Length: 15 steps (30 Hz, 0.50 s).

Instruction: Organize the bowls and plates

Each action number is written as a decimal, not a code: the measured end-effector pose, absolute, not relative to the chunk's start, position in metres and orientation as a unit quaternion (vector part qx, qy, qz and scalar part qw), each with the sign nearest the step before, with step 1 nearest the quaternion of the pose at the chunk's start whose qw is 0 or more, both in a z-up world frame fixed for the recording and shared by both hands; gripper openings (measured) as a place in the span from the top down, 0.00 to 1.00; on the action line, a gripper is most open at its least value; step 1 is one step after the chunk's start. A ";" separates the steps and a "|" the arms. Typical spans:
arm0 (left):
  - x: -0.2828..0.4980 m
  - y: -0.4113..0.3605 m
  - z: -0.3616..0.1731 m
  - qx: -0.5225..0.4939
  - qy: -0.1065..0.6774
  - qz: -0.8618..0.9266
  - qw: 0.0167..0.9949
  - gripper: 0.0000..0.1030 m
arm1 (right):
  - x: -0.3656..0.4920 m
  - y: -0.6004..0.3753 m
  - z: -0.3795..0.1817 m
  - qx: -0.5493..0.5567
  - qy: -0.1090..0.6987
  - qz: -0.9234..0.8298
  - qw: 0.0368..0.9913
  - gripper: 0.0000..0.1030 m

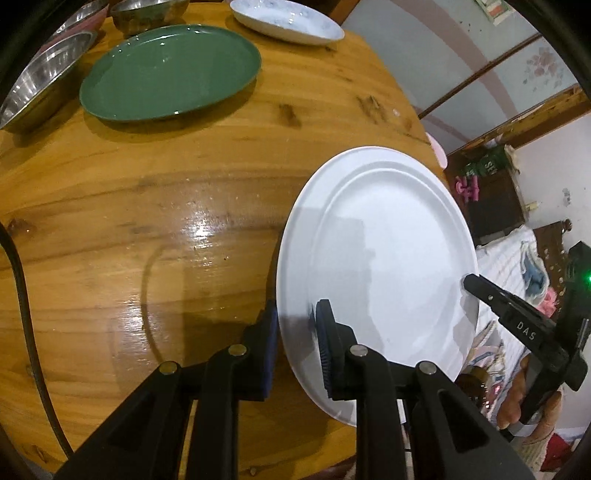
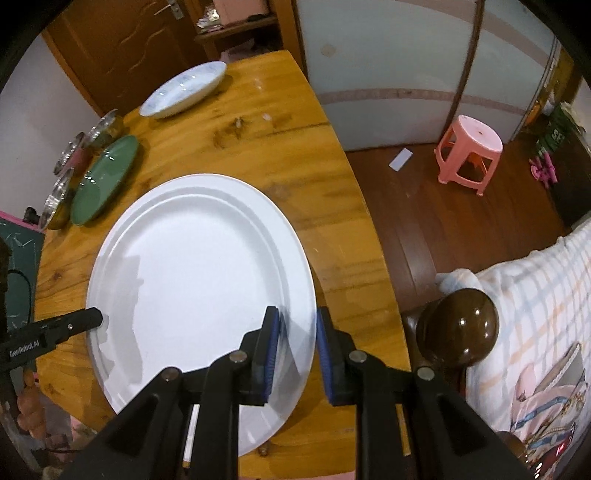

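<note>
Nearest in both wrist views is the white plate point(image 1: 380, 258), large and oval, carried between the two grippers above the wooden desk point(image 1: 147, 206). The left gripper point(image 1: 295, 350) pinches the plate's rim on one side, one blue pad under the edge and one on top. The right gripper point(image 2: 297, 350) pinches the opposite rim in the same way, so the plate spans the gap between the hands and its long axis runs away from both cameras. It seems tilted rather than flat, and part of it hangs past the desk's edge toward the floor.

Further off, toward the left hand's side, lies the green plate point(image 1: 170, 70), flat on the desk and well apart from the white one. That offset is what the coming move turns on: if the plates are to be stacked, the white plate must travel across the bare wood in that direction, and the left hand is the nearer to the goal.

Just beside the green plate stand steel bowls point(image 1: 40, 77). Beyond them, near the far edge, rests a white patterned dish point(image 1: 288, 18).
</note>
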<state>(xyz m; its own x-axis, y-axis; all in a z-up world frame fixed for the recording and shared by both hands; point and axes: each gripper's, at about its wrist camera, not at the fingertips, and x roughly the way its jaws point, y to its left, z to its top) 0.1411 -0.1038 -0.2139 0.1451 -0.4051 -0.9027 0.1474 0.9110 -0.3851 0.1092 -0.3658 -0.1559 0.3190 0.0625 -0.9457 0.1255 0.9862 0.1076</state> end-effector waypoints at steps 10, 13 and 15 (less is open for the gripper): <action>0.137 -0.105 -0.218 -0.103 0.626 -0.183 0.751 0.82 | 0.117 -0.364 -0.170 0.086 0.585 -0.045 0.805 0.78; 0.136 -0.109 -0.218 -0.107 0.627 -0.188 0.749 0.75 | 0.118 -0.361 -0.170 0.075 0.582 -0.050 0.808 0.77; 0.136 -0.107 -0.217 -0.112 0.625 -0.191 0.748 0.66 | 0.117 -0.361 -0.170 0.079 0.580 -0.047 0.809 0.73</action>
